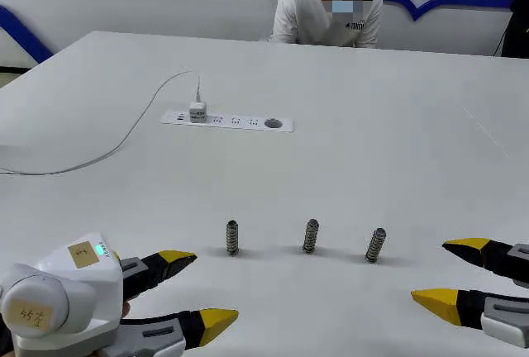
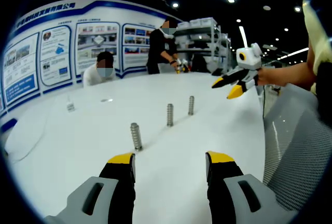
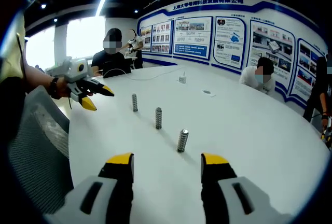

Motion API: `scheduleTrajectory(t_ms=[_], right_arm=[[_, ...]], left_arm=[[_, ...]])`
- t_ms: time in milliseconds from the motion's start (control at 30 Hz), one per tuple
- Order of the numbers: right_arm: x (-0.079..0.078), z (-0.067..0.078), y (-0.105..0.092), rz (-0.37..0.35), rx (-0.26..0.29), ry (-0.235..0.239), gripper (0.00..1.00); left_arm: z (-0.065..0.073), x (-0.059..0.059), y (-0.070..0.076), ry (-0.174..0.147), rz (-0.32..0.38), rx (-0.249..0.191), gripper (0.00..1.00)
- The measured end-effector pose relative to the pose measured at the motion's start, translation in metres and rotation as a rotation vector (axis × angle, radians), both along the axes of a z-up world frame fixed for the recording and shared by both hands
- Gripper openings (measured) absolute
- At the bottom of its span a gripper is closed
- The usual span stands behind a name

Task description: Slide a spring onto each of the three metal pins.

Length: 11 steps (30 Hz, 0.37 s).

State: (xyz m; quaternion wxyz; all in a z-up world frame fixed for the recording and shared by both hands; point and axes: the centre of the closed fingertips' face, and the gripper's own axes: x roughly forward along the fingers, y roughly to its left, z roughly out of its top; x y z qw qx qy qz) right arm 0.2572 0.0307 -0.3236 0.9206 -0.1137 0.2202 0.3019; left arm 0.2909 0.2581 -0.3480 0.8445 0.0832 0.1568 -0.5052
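Three upright metal pins stand in a row on the white table, each with a spring coiled around it: the left one (image 1: 232,237), the middle one (image 1: 311,235) and the right one (image 1: 376,245), which leans slightly. My left gripper (image 1: 202,287) is open at the lower left of the head view, a little short of the left pin (image 2: 136,136). My right gripper (image 1: 453,274) is open at the lower right, beside the right pin (image 3: 182,140). Nothing sits between either pair of jaws.
A white power strip (image 1: 227,120) with a plugged charger and a trailing cable (image 1: 124,142) lies further back on the table (image 1: 372,142). A person (image 1: 329,6) sits at the far edge. A mesh chair (image 2: 295,146) stands beside the table.
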Motion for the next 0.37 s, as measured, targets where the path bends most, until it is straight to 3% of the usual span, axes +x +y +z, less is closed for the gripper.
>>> scheduleTrajectory(t_ms=[367], right_arm=[[0.0017, -0.0012, 0.0003, 0.004, 0.0, -0.004, 0.55]], left_arm=[[-0.0012, -0.0004, 0.0021, 0.004, 0.005, 0.002, 0.56]])
